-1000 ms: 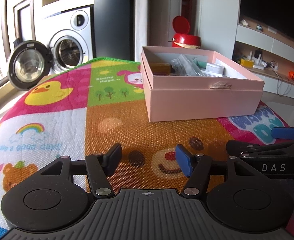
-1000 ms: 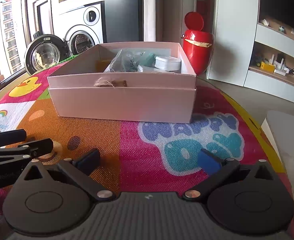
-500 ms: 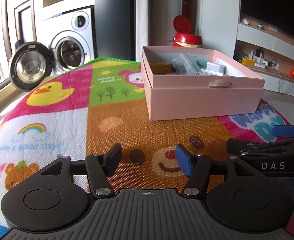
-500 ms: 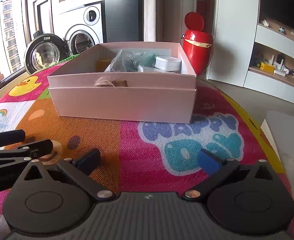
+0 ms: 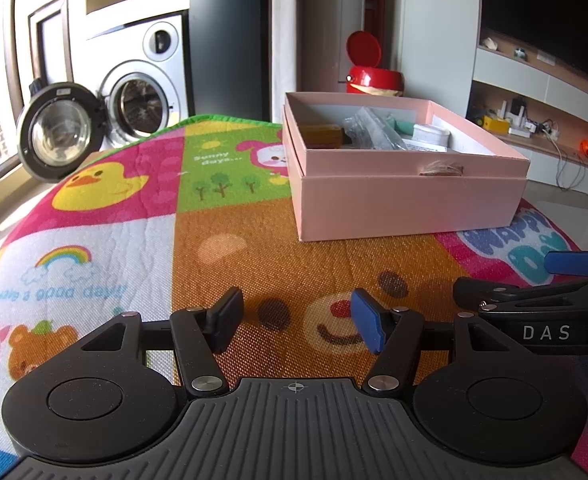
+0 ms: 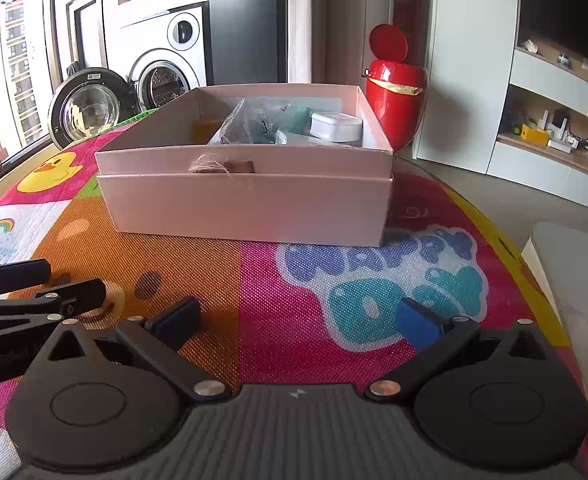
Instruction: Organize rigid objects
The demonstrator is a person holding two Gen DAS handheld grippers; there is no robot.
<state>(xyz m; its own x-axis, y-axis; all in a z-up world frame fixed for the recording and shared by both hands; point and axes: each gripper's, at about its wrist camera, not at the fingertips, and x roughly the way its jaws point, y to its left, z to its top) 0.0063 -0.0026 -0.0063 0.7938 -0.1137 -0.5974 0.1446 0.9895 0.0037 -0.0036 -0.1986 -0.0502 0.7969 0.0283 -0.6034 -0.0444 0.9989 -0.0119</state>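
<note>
A: Left wrist view first: where are the edges, and how much open room is there?

B: The colourful cartoon-printed play mat (image 5: pixel 106 216) runs out to a green border at the far side, before the open-doored silver washing machine (image 5: pixel 134 92). In the right wrist view the mat's yellow edge (image 6: pixel 493 232) curves down to grey floor. Between both tools and the box lies bare orange and pink mat, a wide free strip.

A: And the tools?

B: The left gripper (image 5: pixel 295 318) has its jaws partly apart, one black pad and one blue, with only mat between them. The right gripper (image 6: pixel 297 320) stands wider, jaws also empty. The two sit side by side, close, each showing at the edge of the other's view.

A: The container?

B: A shallow pink cardboard box (image 6: pixel 246 204), open-topped, seated in its own lid, rests on the mat ahead of both tools, well apart from them. Inside: a crumpled clear plastic bag (image 6: pixel 250 124), a white rounded plastic case (image 6: pixel 335 126) at the right, something teal (image 6: pixel 299 114) behind the bag, and a yellow-brown block (image 5: pixel 323 136) at the left. A twine tuft (image 6: pixel 208 164) hangs on the near wall.

A: Anything around?

B: A red lidded bin (image 6: pixel 395 100), lid up, stands beyond the box on the floor. White shelving (image 6: pixel 553 132) with small clutter lines the right wall. The box's near wall is the only barrier ahead of the tools.
</note>
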